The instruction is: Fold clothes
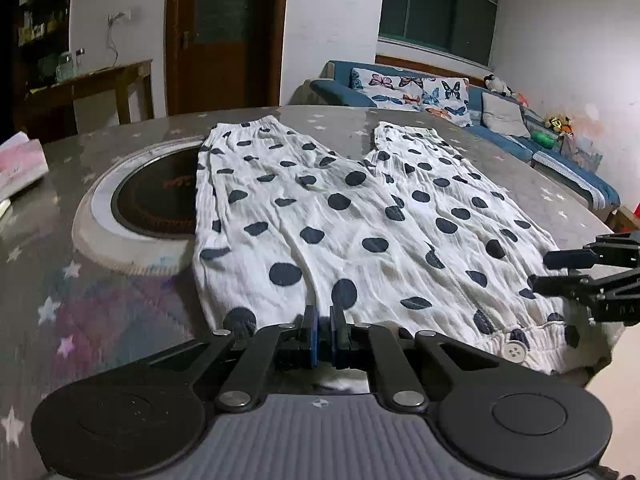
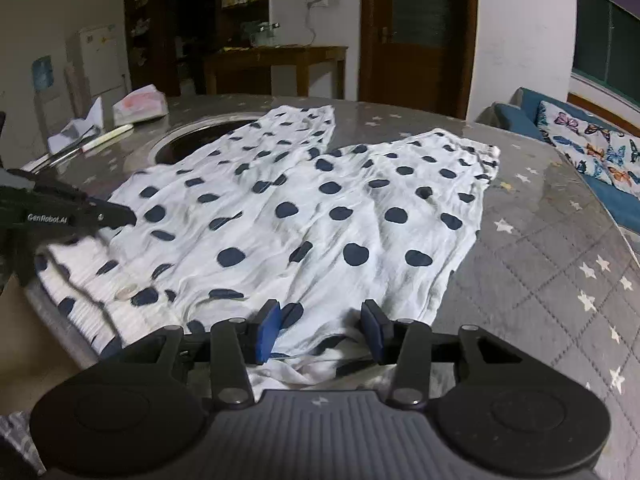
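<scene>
The polka-dot trousers (image 1: 360,216) are lying spread flat on the tabletop (image 1: 120,312), waistband toward the cameras and both legs pointing away. The left leg is overlapping the round recessed cooktop (image 1: 160,196) set into the tabletop. A white button (image 1: 515,350) is showing on the waistband.

The left gripper (image 1: 324,332) is sitting at the near edge of the trousers with its blue pads (image 1: 314,336) drawn close together, a narrow gap remaining; whether cloth is lying between them cannot be told. In the right wrist view the left gripper (image 2: 120,216) is entering from the left, over the waistband corner.

The right gripper (image 2: 320,328) is standing spread wide, with waistband cloth bunching between its blue pads (image 2: 270,330). In the left wrist view the right gripper (image 1: 540,272) is showing at the right edge, its fingers apart.

A tissue pack (image 2: 140,105) and a white pen-like stick (image 2: 106,138) are lying on the far left of the tabletop. The tabletop is wearing a grey quilted cover printed with stars.

Behind it, a blue sofa (image 1: 500,136) is carrying butterfly-print cushions (image 1: 412,92). A wooden door (image 2: 416,32), a wooden side table (image 2: 280,60) and a dark window (image 1: 436,8) are lining the white walls.
</scene>
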`<state>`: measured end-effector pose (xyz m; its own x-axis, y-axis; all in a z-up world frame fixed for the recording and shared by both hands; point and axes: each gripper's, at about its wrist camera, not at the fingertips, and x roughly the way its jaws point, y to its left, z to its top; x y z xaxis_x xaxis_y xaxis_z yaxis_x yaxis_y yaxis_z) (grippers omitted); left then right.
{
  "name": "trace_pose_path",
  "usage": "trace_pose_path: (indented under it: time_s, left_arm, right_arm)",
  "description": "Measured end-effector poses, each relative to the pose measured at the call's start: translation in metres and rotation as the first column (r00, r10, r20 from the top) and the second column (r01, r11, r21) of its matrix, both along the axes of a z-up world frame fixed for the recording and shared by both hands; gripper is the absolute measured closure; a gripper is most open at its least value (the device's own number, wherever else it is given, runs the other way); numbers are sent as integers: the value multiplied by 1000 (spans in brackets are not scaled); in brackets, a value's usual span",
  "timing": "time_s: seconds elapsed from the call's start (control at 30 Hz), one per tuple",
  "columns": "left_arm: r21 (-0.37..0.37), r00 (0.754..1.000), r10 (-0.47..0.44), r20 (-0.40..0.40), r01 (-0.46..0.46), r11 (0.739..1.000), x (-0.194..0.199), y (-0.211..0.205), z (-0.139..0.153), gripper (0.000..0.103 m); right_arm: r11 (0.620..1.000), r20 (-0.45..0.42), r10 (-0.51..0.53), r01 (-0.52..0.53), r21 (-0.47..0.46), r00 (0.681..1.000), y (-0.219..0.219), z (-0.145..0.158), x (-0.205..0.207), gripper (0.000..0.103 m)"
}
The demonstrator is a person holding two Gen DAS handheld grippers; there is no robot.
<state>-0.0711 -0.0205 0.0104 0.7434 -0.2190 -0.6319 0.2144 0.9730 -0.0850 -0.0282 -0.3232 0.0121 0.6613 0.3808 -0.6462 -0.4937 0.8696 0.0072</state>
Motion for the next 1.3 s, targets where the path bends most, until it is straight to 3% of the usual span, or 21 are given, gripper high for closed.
trace_pose_path:
  time_s: [0.2,0.33,0.57,0.73,0.83,0.97,1.07,1.3]
  left_arm:
    - [-44,1000,-16,-23,15,999,9,9,13,95]
    - [-68,1000,-8,10,9,998,27,7,25,95]
    - [-42,999,44,-27,-45,998,70,13,14,94]
    - [-27,996,72,-53,-74,997,72,18,7,94]
    - [-51,1000,15,-24,-16,999,67,5,18,93]
    - [-112,990,-144,-5,142,983,63,-33,25,91]
    - [-146,965,-264,-11,259,955,59,-59,21,91]
    - [-181,900,-432,-49,418,890,52,-84,5,91]
  right_arm:
    - [999,-5,45,-45,21,999,1,16,7,53]
    - [999,18,30,-31,36,999,3,23,35,53]
    - [999,-3,-16,16,39,1000,5,23,98,53]
    - [997,-39,-71,72,16,997,0,13,139,53]
    - [994,-77,-103,106,33,992,-7,10,159,53]
    - [992,-90,-120,124,29,989,-2,10,185,53]
    - [991,-99,-132,135,21,986,3,9,206,53]
    - [985,-97,-172,171,-17,980,10,0,254,50]
